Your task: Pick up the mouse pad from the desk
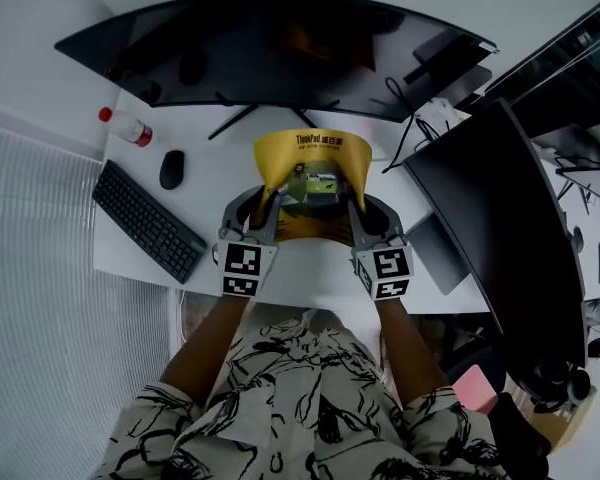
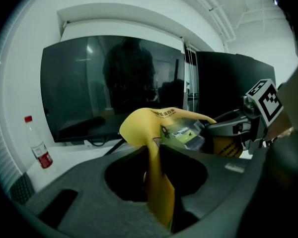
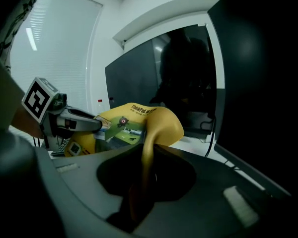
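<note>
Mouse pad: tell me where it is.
Head view centre: the mouse pad curls between the left tool and right tool, each shut on one edge, before the monitor.

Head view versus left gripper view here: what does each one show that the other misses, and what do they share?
Only the head view shows the mouse and the person's patterned shirt. Only the left gripper view gives a close look at the left gripper, whose jaws are shut on the mouse pad, with the pad's edge running down between them. Both show the bowed yellow mouse pad, the monitor, the bottle and the right gripper on the pad's other side.
</note>
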A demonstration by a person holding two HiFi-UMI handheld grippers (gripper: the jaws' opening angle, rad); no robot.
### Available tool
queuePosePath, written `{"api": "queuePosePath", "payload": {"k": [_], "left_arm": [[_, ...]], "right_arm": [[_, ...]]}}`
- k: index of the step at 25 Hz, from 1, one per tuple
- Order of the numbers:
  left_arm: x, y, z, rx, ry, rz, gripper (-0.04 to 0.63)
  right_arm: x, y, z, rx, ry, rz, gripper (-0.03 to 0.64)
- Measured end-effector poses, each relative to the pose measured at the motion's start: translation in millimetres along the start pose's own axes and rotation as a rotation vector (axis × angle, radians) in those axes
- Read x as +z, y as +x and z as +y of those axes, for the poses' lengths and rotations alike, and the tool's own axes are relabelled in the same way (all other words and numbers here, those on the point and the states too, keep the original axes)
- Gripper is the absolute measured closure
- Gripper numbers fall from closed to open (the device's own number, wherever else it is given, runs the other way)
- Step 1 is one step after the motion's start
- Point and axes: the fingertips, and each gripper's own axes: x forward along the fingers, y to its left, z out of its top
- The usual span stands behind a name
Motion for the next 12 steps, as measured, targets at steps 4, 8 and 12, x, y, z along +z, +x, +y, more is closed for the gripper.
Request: {"api": "queuePosePath", "payload": {"k": [4, 8, 12], "left_arm": [[26, -7, 4, 0.007, 0.0, -0.042, 0.505], [54, -13, 7, 0.01, 0.046, -0.088, 0.505], [52, -13, 8, 0.023, 0.045, -0.132, 0.5]], "right_arm": [[26, -7, -3, -0.006, -0.007, -0.047, 0.548], [50, -12, -5, -0.016, -0.005, -0.091, 0.549], [52, -11, -6, -0.032, -0.037, -0.124, 0.55]]}}
